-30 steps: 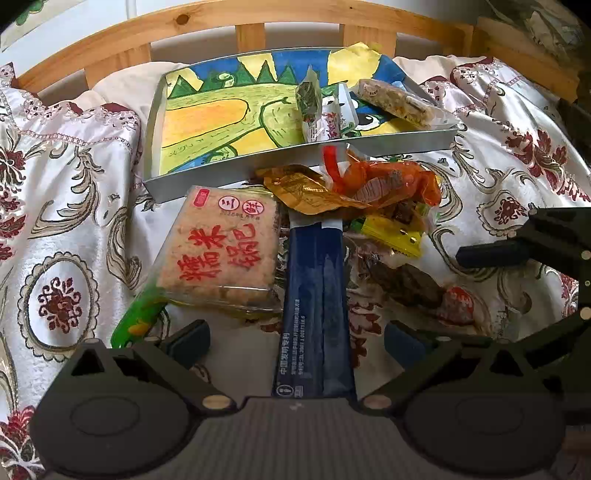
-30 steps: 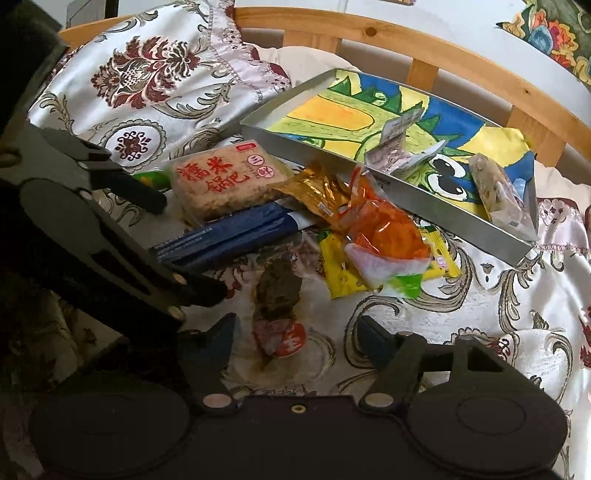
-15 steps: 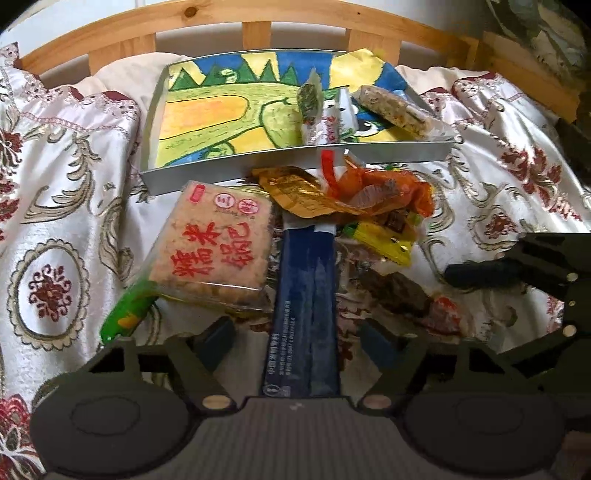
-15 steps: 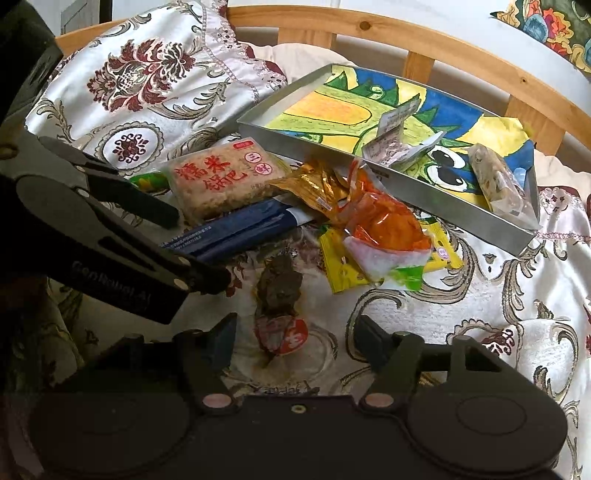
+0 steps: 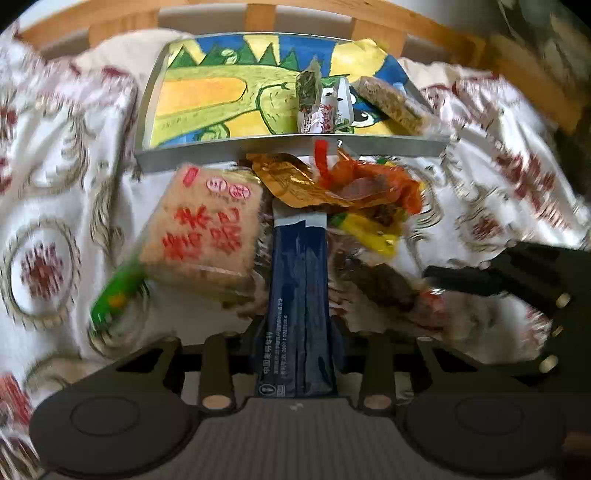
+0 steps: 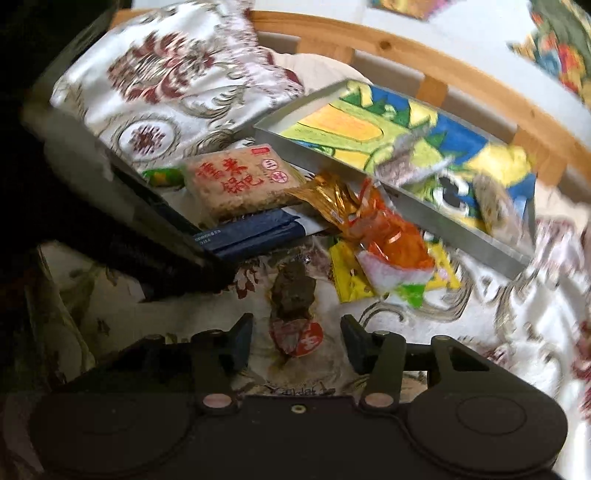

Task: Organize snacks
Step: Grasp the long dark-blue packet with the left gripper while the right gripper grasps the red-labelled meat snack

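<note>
A pile of snacks lies on a flowered bedspread in front of a painted metal tray (image 5: 295, 144). My left gripper (image 5: 297, 334) has closed on the near end of a long dark blue packet (image 5: 297, 280), which also shows in the right wrist view (image 6: 255, 230). My right gripper (image 6: 295, 338) is partly open, its fingers either side of a brown snack in clear wrap with a red label (image 6: 295, 314). A rice cracker pack (image 5: 207, 229) with red characters lies left of the blue packet. Orange and gold wrappers (image 5: 347, 184) lie at its far end.
The tray (image 6: 461, 236) holds a few small packets (image 5: 321, 107) and a cereal bar (image 5: 391, 103) at its right side. A yellow packet (image 6: 351, 273) lies by the orange one. A wooden bed rail (image 5: 258, 14) runs behind. A pillow (image 6: 177, 81) sits at the far left.
My left gripper moved forward and its fingers closed in on the blue packet. My right gripper narrowed and advanced around the brown snack.
</note>
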`<state>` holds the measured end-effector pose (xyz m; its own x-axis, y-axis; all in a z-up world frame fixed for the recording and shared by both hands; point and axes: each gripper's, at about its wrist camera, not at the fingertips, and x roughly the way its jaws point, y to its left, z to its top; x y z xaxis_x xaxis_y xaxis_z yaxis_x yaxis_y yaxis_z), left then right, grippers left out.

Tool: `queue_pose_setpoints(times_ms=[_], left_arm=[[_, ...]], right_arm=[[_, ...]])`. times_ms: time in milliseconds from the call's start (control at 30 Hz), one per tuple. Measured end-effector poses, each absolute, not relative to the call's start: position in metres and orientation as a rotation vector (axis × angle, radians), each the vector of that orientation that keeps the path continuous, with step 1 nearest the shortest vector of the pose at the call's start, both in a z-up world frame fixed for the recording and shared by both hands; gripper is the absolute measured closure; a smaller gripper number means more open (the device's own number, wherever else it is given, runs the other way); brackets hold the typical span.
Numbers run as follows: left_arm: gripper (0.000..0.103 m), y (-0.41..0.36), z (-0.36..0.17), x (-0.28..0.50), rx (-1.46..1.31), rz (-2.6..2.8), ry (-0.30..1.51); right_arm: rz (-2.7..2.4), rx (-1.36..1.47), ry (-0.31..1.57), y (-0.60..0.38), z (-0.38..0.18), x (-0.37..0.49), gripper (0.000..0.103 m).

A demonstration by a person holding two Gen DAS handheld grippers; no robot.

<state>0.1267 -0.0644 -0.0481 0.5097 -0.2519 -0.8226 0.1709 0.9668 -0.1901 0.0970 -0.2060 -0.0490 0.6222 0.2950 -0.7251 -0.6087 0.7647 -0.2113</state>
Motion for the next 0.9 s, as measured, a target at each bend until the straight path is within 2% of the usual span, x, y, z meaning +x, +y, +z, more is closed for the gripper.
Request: queue_pose_setpoints(times_ms=[367, 900], left_arm=[[0.065, -0.045, -0.027, 0.106, -0.254, -0.235, 1.017], [0.068, -0.021, -0.003, 0.081, -0.333, -0.211, 0.956]], right_arm=[[0.530, -0.810, 0.530, -0.192, -0.047, 0.055, 0.051], [0.542, -0.875, 0.377, -0.188, -0.036, 0.040, 0.051]])
